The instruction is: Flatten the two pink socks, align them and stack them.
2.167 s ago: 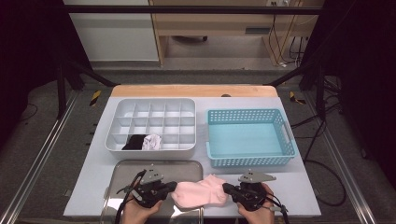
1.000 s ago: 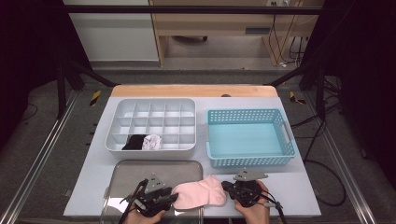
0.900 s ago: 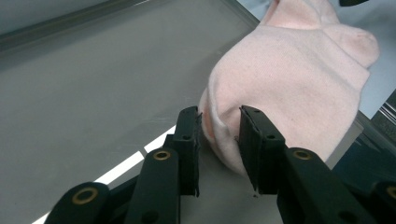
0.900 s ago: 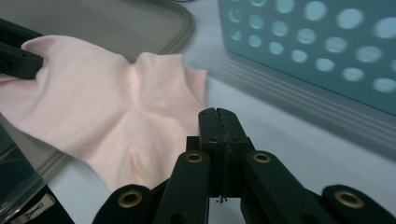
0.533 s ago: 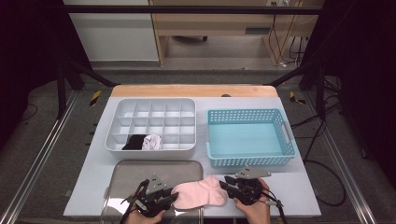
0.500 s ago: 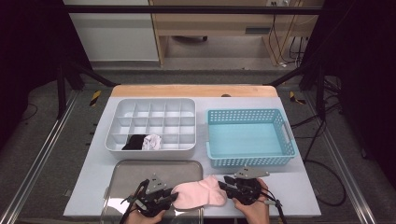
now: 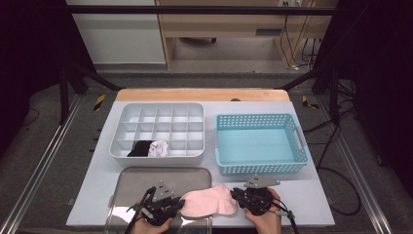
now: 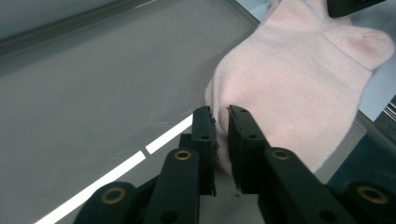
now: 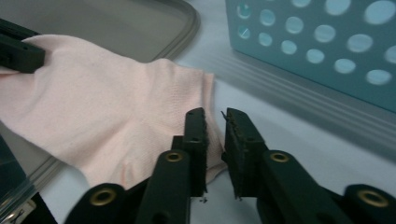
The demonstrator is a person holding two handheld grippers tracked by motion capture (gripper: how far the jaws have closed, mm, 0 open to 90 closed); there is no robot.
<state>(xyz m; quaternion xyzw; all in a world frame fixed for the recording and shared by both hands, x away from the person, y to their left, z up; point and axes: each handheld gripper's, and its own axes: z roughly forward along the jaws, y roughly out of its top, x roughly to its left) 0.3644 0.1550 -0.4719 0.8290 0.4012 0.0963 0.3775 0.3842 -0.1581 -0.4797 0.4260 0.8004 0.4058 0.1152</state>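
Observation:
A pale pink sock lies stretched between my two grippers at the table's front edge, its left part over the grey metal tray. My left gripper is shut on the sock's left end; in the left gripper view the jaws pinch a fold of the sock above the tray. My right gripper is shut on the right end. In the right gripper view its jaws hold the sock's edge over the white table.
A light blue perforated basket stands just behind my right gripper, close in the right gripper view. A white divided organizer sits behind the tray, with a black sock and a white sock in its front row.
Both hands have shifted only slightly and the sock has bunched a little between them. Both grippers have kept their hold.

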